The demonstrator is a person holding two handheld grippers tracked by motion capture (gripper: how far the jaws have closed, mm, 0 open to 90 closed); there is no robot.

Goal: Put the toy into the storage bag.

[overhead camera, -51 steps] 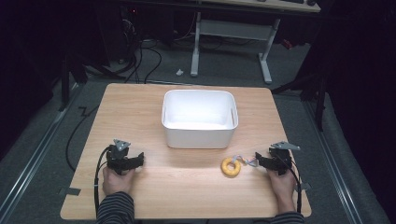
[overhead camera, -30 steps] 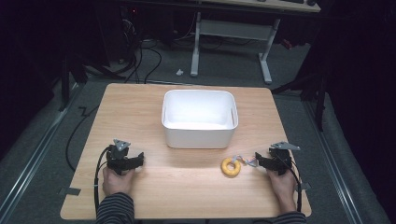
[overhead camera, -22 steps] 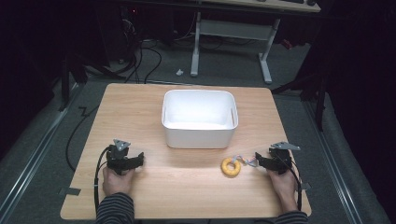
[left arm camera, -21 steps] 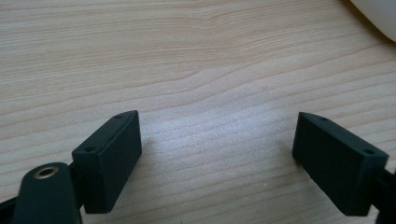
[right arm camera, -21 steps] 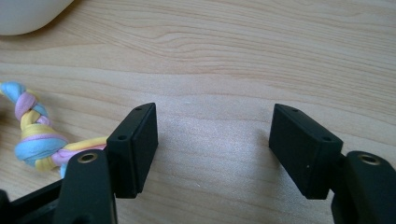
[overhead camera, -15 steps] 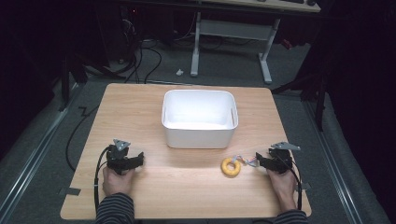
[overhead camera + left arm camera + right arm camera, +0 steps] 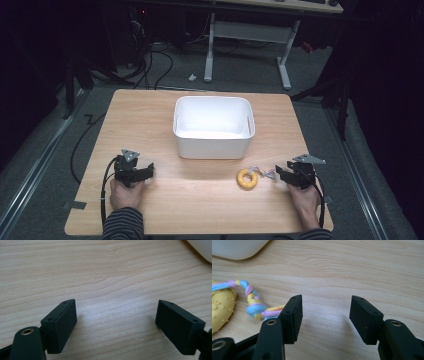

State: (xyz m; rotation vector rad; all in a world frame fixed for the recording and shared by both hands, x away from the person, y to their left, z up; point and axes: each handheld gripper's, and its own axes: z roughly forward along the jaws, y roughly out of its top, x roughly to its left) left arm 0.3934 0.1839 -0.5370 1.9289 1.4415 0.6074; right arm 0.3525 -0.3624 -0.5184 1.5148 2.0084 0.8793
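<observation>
Over at about eight o'clock on the wooden table (image 7: 150,120), the left gripper (image 7: 142,171) rests on the boards under the person's left hand (image 7: 126,194), its jaws spread wide over bare wood. At the middle of the table sits a white bin (image 7: 213,129). Just below its right corner, toward five o'clock, lies a yellow ring toy (image 7: 247,179) with a braided pastel rope (image 7: 265,173) trailing off to its three o'clock. The right gripper (image 7: 279,174) sits at four o'clock, jaws half apart and just now closing, with only bare wood between them. The rope's end lies against the outside of its left jaw in the right gripper view.
</observation>
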